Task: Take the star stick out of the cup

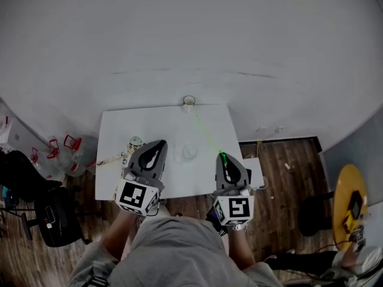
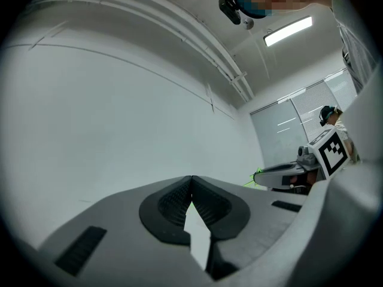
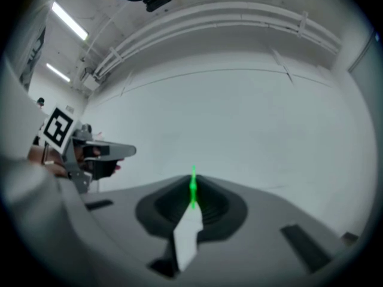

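Grey clothing of the person [image 1: 173, 250] fills the bottom of the head view, nearest to the lens. Above it, in the middle of the frame, lies the white surface [image 1: 137, 124], and both grippers are held over its near edge. The left gripper [image 2: 191, 181] has its jaws clenched tip to tip, with nothing between them. The right gripper [image 3: 192, 184] has its jaws clamped on the green star stick [image 1: 208, 135], which runs from them toward the upper left, above the surface.

A small pale cup [image 1: 189, 103] stands at the far edge of the surface, at upper centre. The far end of the stick seems to stop just beside it, not inside. So the taking-out looks done, or nearly. The next move probably calls for carrying the stick clear and laying it down gently.

The star itself cannot be made out. A faint clear round thing [image 1: 189, 152] at mid surface is too dim to name. Both gripper views show only wall and ceiling, not the cup.
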The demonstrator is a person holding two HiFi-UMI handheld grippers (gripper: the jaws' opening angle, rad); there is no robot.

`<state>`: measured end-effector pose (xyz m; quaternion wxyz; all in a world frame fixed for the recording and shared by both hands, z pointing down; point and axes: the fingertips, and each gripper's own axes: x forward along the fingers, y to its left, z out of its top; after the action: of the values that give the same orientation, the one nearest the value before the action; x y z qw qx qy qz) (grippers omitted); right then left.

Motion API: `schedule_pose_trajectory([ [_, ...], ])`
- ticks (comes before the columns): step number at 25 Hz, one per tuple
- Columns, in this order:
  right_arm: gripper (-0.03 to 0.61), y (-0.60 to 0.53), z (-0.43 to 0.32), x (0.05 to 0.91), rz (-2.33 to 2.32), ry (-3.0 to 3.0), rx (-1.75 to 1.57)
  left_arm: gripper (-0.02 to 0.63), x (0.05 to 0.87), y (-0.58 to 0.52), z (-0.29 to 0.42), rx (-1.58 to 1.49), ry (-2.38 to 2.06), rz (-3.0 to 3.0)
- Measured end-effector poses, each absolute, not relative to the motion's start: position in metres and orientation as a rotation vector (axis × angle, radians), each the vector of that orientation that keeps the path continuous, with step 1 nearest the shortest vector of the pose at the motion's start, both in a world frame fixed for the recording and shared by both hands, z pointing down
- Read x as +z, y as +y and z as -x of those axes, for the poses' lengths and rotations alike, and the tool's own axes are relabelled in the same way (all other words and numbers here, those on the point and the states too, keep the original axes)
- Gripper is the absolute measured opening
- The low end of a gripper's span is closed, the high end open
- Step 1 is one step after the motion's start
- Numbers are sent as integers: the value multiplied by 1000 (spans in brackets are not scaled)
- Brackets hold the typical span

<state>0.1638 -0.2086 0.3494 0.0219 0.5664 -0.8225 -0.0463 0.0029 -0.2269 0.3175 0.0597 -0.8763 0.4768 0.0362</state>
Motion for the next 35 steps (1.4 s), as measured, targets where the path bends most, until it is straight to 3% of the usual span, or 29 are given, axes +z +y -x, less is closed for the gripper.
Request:
schedule_pose_trajectory([
  [15,46,-211,-162,293,-1786,-2583,-232,32,297,-223,11,130,1448,2601],
  [35,46,-206,-145,288,-1764,-2635,-219,32,300,-214,24,106,1467,2576],
])
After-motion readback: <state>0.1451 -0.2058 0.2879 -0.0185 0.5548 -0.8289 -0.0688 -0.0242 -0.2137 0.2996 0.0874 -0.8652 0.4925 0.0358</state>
